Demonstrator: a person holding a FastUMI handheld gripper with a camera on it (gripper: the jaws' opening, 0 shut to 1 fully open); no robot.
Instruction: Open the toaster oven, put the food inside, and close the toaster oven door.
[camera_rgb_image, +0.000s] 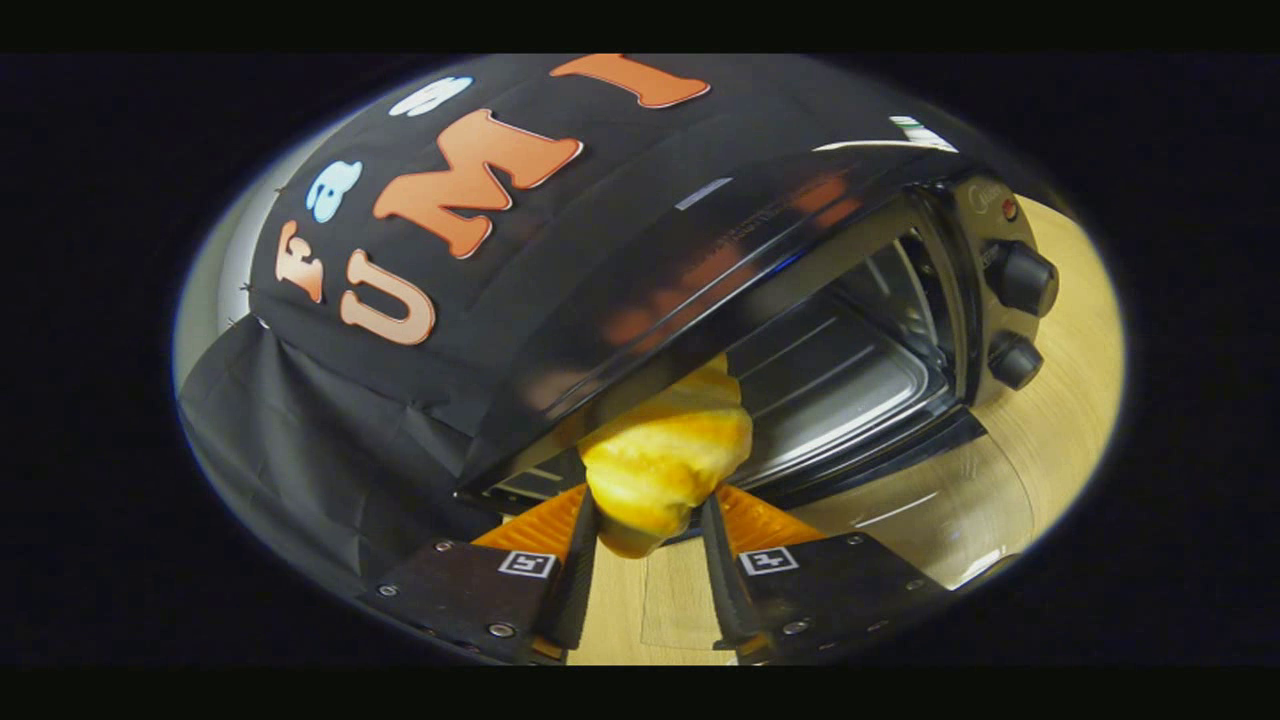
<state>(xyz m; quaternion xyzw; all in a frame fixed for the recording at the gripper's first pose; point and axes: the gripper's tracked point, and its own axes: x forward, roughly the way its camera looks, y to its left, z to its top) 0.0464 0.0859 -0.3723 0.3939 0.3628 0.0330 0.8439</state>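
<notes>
Pastry held at the mouth of the open toaster oven

The gripper (648, 545) has both fingers pressed against the sides of a golden, flaky pastry (665, 462), which sits clamped between them and bulges up past their tips. Just ahead of the pastry stands the black toaster oven (800, 300), seen tilted in this view, its cavity open and the ribbed metal tray (835, 385) inside visible. The oven's door (880, 450) lies folded down beside the fingers. Two dark knobs (1022, 280) sit on the oven's control panel beyond. Under it all is a pale wooden table (1040, 440)
</notes>
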